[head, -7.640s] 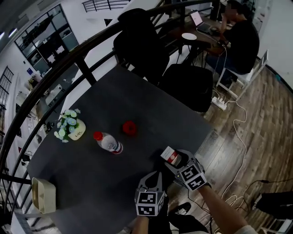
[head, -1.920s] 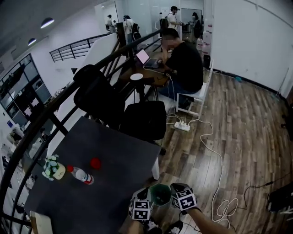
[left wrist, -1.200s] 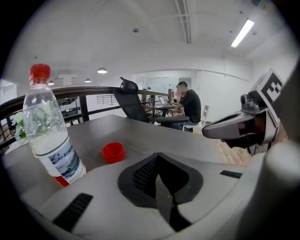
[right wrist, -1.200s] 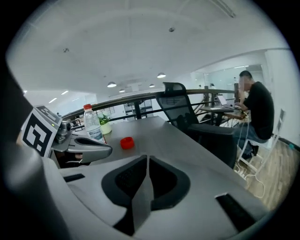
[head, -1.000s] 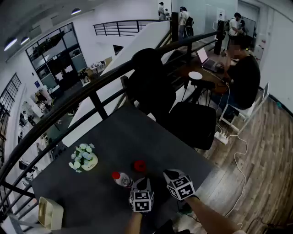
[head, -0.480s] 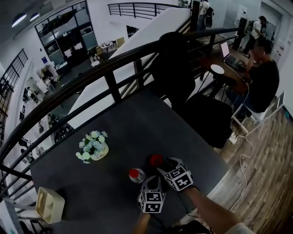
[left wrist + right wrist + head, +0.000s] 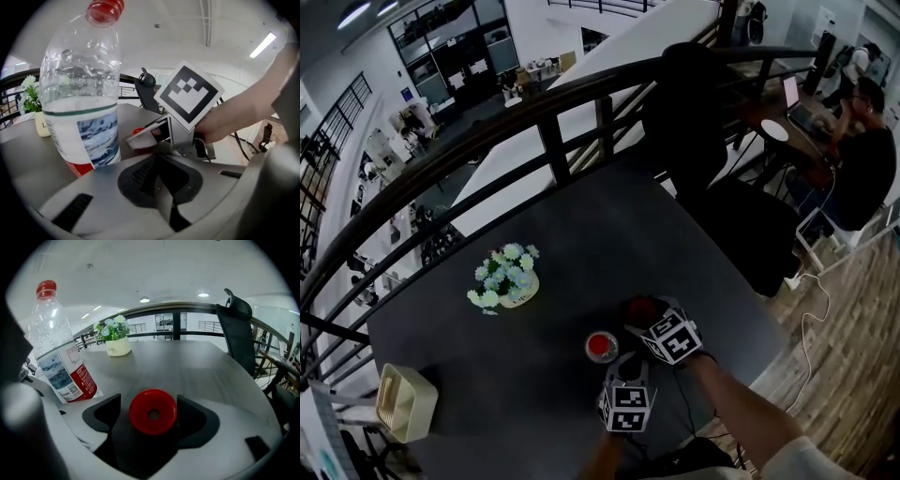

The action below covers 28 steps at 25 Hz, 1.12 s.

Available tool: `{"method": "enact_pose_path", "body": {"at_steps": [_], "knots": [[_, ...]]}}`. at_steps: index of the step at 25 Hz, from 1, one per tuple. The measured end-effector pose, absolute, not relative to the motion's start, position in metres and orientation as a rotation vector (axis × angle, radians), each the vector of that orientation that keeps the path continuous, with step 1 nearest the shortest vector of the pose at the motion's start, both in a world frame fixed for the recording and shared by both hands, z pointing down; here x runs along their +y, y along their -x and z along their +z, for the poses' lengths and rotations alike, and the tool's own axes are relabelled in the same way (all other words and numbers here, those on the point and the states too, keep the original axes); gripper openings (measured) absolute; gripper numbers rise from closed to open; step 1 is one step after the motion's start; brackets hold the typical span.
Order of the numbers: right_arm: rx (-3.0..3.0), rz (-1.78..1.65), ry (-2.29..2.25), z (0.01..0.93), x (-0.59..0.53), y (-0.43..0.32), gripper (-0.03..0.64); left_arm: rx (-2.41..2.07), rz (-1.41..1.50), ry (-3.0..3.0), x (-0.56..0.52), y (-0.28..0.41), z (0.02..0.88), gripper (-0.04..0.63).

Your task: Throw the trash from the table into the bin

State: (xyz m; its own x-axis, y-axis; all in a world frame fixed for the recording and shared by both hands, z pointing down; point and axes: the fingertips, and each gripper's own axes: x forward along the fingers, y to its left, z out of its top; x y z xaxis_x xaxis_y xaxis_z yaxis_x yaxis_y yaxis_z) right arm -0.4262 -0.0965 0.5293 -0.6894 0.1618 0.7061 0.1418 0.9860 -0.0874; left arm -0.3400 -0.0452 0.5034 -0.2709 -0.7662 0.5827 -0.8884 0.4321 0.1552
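Pinching a red round piece point(image 7: 153, 411) near the dark table's point(image 7: 581, 234) front edge, the right gripper point(image 7: 643, 315) works beside an upright plastic bottle point(image 7: 601, 346) (red-capped, labelled); the left gripper point(image 7: 624, 364), jaws pressed together and empty, sits just beside the bottle.

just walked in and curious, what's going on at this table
A person is clearing a dark table with a handheld tool in each hand. The right tool looks closed on a small red ring-shaped piece. The left tool, jaws together and empty, is beside an upright plastic bottle with a red cap.
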Motion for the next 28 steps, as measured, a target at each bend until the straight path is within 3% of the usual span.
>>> {"method": "enact_pose_path", "body": {"at_steps": [3, 5, 14, 28], "knots": [[-2.324, -0.019, 0.22, 0.538, -0.092, 0.427, 0.394, -2.1, 0.266, -1.378, -0.042, 0.339, 0.503, 0.026], [-2.336, -0.018, 0.19, 0.539, -0.095, 0.426, 0.33, -2.101, 0.264, -1.372, -0.041, 0.338, 0.502, 0.026], [-2.409, 0.121, 0.09, 0.521, -0.116, 0.391, 0.329, -2.115, 0.281, -1.393, -0.056, 0.331, 0.496, 0.026], [-2.425, 0.229, -0.151, 0.509, -0.165, 0.175, 0.33, -2.047, 0.358, -1.518, -0.093, 0.199, 0.494, 0.026]]}}
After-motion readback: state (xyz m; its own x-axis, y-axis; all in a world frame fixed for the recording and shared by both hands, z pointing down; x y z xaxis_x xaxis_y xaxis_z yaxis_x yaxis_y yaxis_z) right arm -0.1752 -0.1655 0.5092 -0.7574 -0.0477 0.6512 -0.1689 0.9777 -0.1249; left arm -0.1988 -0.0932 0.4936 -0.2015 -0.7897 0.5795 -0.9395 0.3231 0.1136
